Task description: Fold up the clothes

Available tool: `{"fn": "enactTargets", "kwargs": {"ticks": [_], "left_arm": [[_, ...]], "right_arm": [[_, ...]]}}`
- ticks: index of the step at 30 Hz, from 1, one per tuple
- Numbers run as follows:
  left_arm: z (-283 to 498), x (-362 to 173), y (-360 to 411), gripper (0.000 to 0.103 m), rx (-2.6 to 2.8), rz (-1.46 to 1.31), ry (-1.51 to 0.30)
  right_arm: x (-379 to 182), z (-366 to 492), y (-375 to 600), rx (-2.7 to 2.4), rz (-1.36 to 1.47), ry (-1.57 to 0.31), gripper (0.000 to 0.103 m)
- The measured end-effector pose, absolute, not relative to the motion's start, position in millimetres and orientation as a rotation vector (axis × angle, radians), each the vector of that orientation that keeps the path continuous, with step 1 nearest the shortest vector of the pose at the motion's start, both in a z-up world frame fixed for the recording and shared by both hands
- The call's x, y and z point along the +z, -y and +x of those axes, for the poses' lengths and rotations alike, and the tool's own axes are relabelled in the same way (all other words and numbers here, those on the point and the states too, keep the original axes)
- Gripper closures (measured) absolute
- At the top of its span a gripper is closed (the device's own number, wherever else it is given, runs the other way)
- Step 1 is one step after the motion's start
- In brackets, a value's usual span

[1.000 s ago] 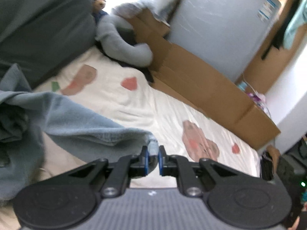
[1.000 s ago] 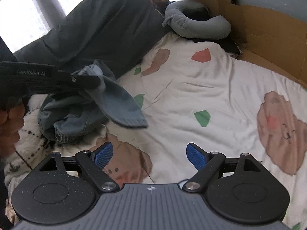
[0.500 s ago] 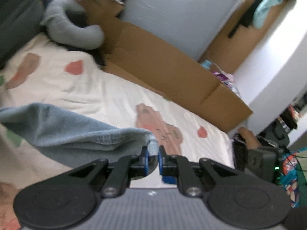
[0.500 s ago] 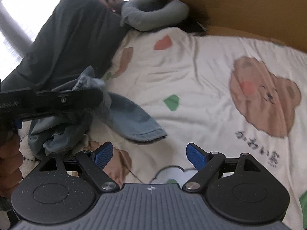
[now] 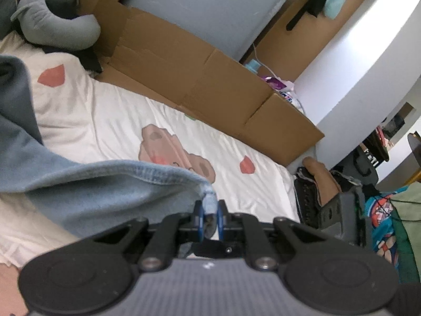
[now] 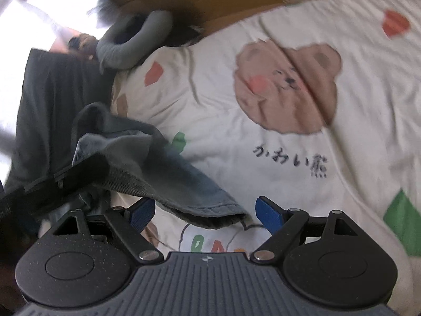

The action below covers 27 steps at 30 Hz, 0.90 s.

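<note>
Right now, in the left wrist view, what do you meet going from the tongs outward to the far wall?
Left tongs → jeans hem → bear print on the bedsheet → cardboard box → grey wall.

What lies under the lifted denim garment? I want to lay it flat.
Under the denim garment shows only the printed bedsheet, with a drawing and letters by the hem. The left tool pinches its corner; whatever lies below the bunched part is covered.

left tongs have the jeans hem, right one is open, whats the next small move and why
Probably ease the open right tongs forward and shut them on the loose hem of the jeans lying between the pads, since the left tongs already pinch the other hem corner.
</note>
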<state>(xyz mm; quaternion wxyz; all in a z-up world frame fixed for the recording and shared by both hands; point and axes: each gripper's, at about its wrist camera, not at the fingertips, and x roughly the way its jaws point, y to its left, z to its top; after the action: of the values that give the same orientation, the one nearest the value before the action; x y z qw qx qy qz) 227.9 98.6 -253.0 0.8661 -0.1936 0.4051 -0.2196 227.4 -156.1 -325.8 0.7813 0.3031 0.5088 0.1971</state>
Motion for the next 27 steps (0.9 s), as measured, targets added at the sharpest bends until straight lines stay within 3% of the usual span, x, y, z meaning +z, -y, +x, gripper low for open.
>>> {"fn": "enactTargets", "kwargs": {"ticks": [6, 17, 19, 20, 21, 24, 27], "left_arm": [[221, -261, -99, 0.093, -0.442, -0.420, -0.870], [216, -258, -90, 0.093, -0.488, -0.483, -0.880], [217, -257, -89, 0.093, -0.494, -0.493, -0.883], [217, -257, -88, 0.093, -0.496, -0.497, -0.885], [217, -257, -88, 0.092, -0.497, -0.498, -0.889], [217, -259, -90, 0.090, -0.490, -0.508, -0.918], [210, -256, -102, 0.083, -0.465, -0.489, -0.919]], "right_arm": [[-337, 224, 165, 0.441, 0.772, -1.140, 0.016], [-318, 215, 135, 0.551, 0.554, -1.019, 0.018], [-318, 216, 135, 0.556, 0.558, -1.004, 0.035], [-318, 217, 136, 0.559, 0.561, -0.999, 0.057], [-318, 218, 137, 0.562, 0.563, -0.994, 0.087], [-318, 216, 141, 0.539, 0.560, -0.968, 0.099], [-317, 216, 148, 0.502, 0.554, -0.949, 0.100]]}}
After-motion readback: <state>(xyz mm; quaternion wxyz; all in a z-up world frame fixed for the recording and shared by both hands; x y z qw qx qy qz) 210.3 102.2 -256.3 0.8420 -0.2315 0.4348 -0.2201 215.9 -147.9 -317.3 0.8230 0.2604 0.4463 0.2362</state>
